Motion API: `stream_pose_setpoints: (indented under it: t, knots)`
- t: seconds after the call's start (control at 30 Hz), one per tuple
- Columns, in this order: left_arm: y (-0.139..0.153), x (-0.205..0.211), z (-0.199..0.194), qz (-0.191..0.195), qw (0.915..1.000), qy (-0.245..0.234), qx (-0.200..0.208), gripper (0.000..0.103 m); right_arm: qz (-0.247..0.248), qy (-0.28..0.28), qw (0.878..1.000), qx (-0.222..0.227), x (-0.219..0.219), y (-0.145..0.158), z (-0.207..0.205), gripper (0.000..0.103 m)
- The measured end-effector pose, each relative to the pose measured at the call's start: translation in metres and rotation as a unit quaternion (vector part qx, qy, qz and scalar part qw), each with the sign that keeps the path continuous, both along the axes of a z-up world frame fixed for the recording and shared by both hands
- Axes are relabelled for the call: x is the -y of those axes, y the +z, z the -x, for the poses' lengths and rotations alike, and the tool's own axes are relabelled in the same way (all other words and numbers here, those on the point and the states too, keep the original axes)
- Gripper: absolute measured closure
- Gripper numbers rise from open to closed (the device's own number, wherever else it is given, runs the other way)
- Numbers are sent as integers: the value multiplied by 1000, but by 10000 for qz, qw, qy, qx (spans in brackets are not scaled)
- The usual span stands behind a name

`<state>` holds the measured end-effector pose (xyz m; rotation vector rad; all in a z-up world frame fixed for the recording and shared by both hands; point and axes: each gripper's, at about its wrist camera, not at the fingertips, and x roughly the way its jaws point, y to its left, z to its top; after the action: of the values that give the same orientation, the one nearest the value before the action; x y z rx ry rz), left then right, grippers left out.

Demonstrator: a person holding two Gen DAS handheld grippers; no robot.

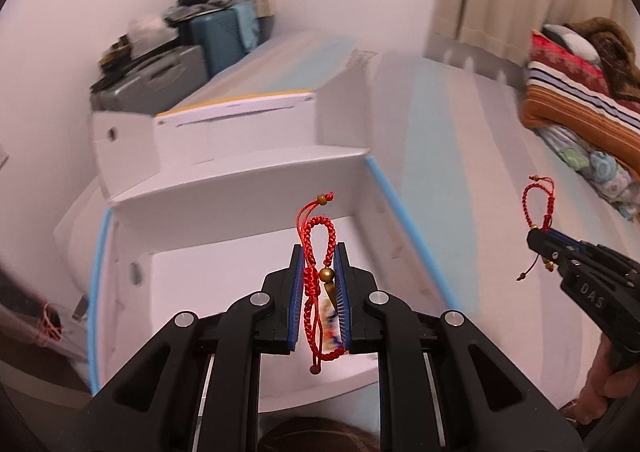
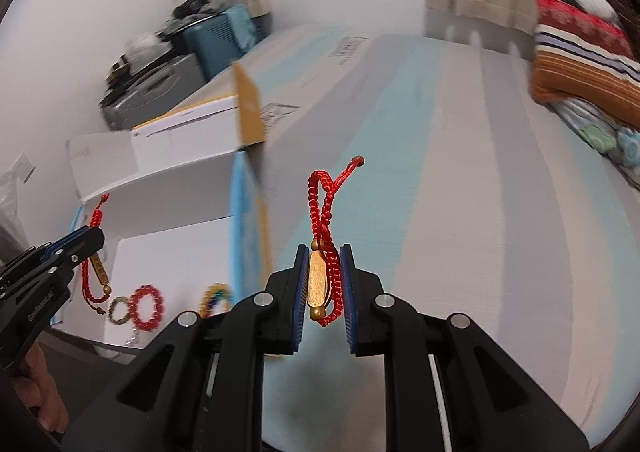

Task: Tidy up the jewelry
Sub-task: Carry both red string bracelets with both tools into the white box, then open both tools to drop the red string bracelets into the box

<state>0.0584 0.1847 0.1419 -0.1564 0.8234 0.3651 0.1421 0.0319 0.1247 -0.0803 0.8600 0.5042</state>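
Observation:
My left gripper (image 1: 319, 252) is shut on a red braided bracelet (image 1: 316, 248) with gold beads and holds it above the open white box (image 1: 200, 268). It also shows in the right wrist view (image 2: 90, 236) with its bracelet (image 2: 95, 272) hanging. My right gripper (image 2: 324, 252) is shut on a second red braided bracelet (image 2: 326, 211) with a gold bar, above the striped bed. It shows in the left wrist view (image 1: 538, 234) too, holding its bracelet (image 1: 538, 203). Red (image 2: 147, 308), green-brown (image 2: 118, 310) and yellow-blue (image 2: 216, 298) bead bracelets lie in the box.
The box has a blue-edged side wall (image 2: 240, 219) and raised flaps (image 1: 240, 179). The striped bed surface (image 2: 460, 191) stretches right. Folded blankets (image 1: 576, 91) are piled at the far right. Suitcases and clutter (image 1: 176, 63) stand against the back wall.

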Motion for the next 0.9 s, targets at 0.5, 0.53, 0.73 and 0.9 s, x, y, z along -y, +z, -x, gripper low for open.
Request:
stream_pose_setpoints:
  t: [0.5,0.53,0.73,0.9]
  knots:
    - [-46,-98,53,233,9933,935,-634,89,501,1118,9907,-591,-139,-38,45,88]
    - [-49,-102,54,239,9927,970,-683,89,572,1121,9895,-704,-145,-43,44,88]
    - [-64,-119,57,331,9893,1089,-911,89,883,1042,9839,-1150,-160,-69,36,87]
    - [-76,-128,53,499,9866,1141,-1057,75,903,934,9837,-1245,-163,-73,34,52]
